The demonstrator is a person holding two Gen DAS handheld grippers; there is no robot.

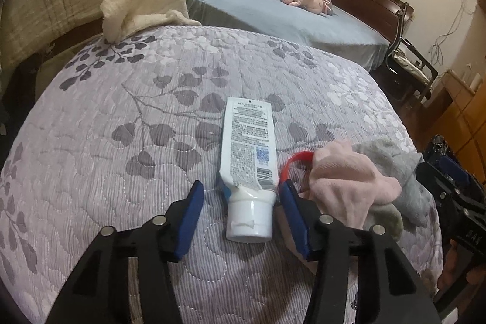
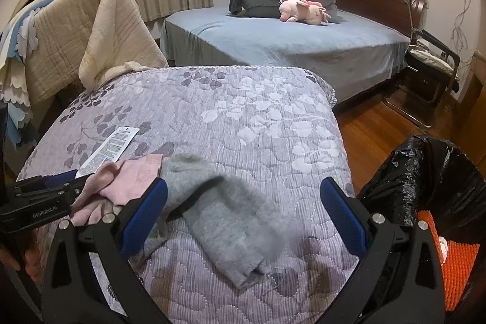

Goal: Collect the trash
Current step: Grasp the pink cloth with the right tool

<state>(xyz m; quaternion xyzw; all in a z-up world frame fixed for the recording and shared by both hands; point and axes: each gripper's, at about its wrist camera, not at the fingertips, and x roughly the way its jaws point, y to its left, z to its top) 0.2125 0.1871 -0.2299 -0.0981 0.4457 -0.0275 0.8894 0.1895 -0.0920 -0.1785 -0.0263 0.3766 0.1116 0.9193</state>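
A lilac quilt [image 1: 127,160] printed with grey leaves covers the near bed, with a blue-sheeted bed [image 2: 303,41] beyond it at twelve o'clock. At four o'clock in the right wrist view, beside the quilt's edge, stands a bin lined with a black bag [image 2: 425,172], something orange showing inside. On the quilt lie a grey sock [image 2: 231,217] and, touching it at its nine o'clock, a pink sock [image 1: 349,181]. The right gripper [image 2: 243,214] hangs over the grey sock, jaws spread wide and closed on nothing. The left gripper [image 1: 240,202] has its fingers spread to either side of the cap of a white tube [image 1: 249,160], the pads not pressing it; the tube lies flat on the quilt, crimped end toward twelve o'clock. A red ring [image 1: 296,161] curves at the tube's three o'clock.
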